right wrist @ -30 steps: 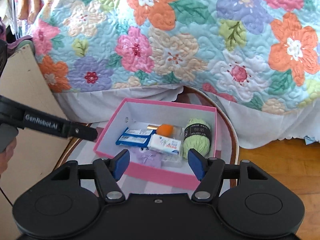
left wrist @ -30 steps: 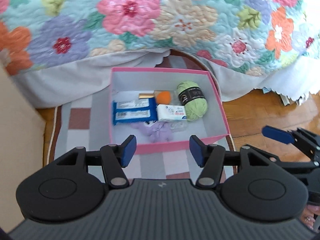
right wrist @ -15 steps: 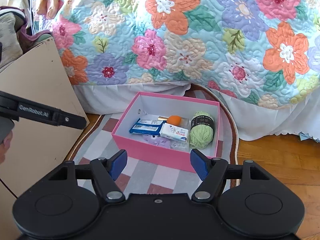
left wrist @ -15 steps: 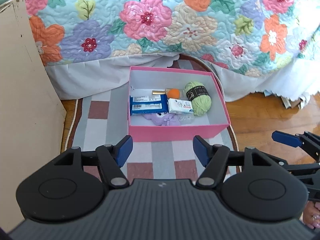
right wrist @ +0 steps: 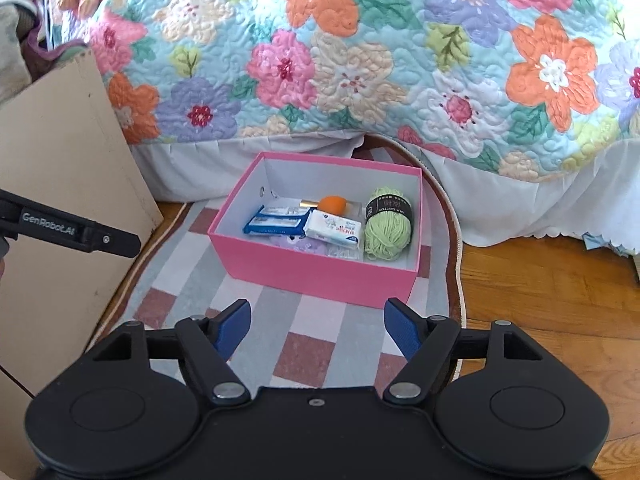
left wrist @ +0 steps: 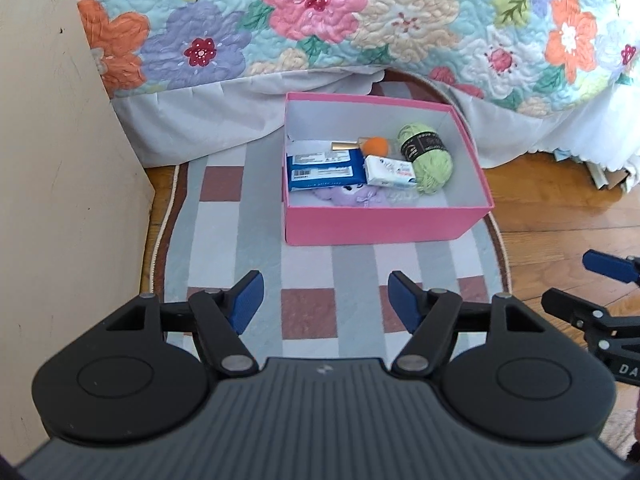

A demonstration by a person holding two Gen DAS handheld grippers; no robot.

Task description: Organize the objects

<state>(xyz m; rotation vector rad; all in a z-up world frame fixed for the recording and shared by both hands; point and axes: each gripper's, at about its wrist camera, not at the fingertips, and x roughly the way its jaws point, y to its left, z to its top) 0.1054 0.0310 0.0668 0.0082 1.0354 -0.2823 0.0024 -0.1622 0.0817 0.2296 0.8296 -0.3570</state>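
Left wrist view: my left gripper (left wrist: 322, 300) hung with jaws spread and empty over the checked rug (left wrist: 224, 236), short of the pink box (left wrist: 384, 224)
Box contents: green yarn (left wrist: 430, 160), blue packet (left wrist: 324, 168), white pack (left wrist: 390, 171), orange ball (left wrist: 377, 145), all inside
Risk: a low reach could have shoved the near wall and slid the box
Right wrist view: my right gripper (right wrist: 316, 326) was likewise released, holding nothing
In the way: beige board (right wrist: 52, 184) on the left, quilt (right wrist: 360, 48) overhanging behind, my left gripper's arm crossing near the board
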